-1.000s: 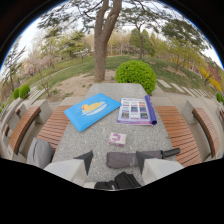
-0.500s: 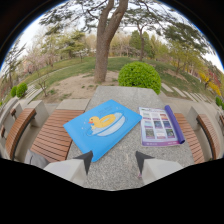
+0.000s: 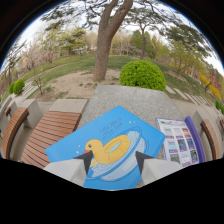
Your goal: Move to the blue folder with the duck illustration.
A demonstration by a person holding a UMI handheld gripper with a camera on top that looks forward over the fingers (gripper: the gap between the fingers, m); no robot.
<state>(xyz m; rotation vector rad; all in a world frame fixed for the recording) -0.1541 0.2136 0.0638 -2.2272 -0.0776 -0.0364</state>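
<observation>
Stone table: blue duck folder now nearer, under open claw.

No text can be read. The blue folder, lying between and just ahead of the fingers of the gripper, carries a line of pale lettering above its yellow duck, but the letters are too blurred to make out. The printed sheet beside it shows rows of small pictures and captions, equally illegible.
</observation>
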